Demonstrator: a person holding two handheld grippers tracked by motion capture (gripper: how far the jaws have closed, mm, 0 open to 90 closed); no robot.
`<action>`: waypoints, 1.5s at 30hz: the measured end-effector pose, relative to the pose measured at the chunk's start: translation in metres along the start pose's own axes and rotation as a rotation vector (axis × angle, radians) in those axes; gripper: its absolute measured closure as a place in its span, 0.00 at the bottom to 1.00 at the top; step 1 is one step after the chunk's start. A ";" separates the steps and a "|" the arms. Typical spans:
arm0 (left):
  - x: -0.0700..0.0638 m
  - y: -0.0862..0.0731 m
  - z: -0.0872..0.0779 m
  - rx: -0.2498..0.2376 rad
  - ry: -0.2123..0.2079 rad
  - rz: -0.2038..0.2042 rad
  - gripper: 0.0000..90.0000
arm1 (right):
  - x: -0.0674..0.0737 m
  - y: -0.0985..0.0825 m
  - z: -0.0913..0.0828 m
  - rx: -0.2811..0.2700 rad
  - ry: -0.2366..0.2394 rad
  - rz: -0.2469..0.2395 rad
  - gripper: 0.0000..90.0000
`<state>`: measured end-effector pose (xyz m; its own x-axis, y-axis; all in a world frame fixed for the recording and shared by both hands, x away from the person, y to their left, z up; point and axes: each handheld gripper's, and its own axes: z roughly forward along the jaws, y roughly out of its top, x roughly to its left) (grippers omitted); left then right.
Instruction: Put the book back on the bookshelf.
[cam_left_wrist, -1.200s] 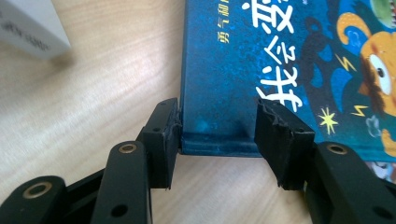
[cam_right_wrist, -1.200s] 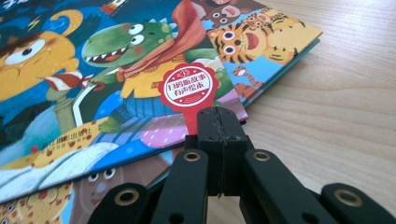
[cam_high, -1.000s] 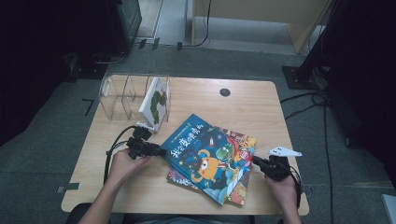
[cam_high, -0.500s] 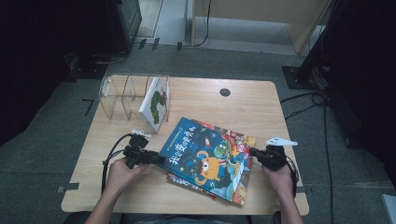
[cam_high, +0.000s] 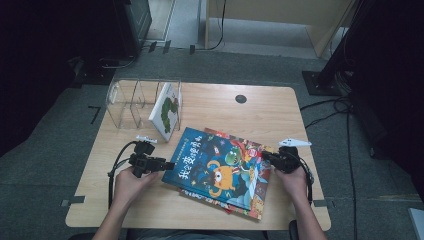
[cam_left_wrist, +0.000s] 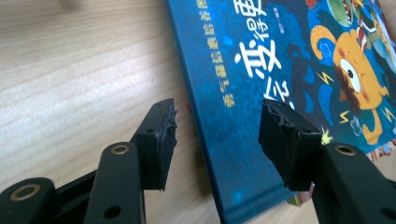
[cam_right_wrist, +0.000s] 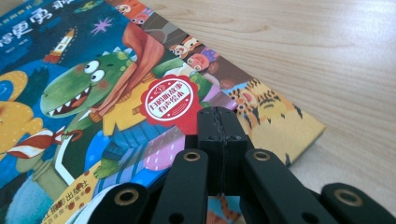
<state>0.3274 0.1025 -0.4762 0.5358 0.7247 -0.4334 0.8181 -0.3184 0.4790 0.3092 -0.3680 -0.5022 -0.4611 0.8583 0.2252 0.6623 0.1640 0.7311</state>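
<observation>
Now: two books stacked near the table's front edge

Diagonally on the table (cam_high: 300, 115) lies the blue book (cam_high: 220, 167), atop another book (cam_high: 252, 202); its long axis runs from far-left to near-right. Its cover shows Chinese characters and a red seal. The left gripper (cam_left_wrist: 217, 135), jaws just opening, straddles its edge. The right gripper (cam_right_wrist: 218, 122) is closed, empty.

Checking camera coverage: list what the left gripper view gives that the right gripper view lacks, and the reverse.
Left gripper view: left tool, jaws open astride the edge of the blue book. Right gripper view: right tool, jaws shut, above a green dinosaur, a red seal and a tiger-cover book underneath. Shared: blue book, wooden table.
</observation>
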 end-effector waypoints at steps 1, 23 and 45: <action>0.001 0.003 0.003 0.003 0.004 0.003 0.52 | 0.001 0.001 0.002 0.000 -0.004 -0.007 1.00; 0.002 0.027 0.031 0.028 0.010 0.018 0.47 | 0.020 -0.010 -0.004 -0.001 -0.006 -0.042 1.00; 0.007 0.033 0.040 0.095 -0.074 -0.033 0.40 | 0.038 -0.027 -0.016 -0.004 0.018 -0.067 1.00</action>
<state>0.3660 0.0721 -0.4942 0.5189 0.6901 -0.5045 0.8500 -0.3541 0.3899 0.2646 -0.3480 -0.5031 -0.5151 0.8364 0.1871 0.6273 0.2192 0.7473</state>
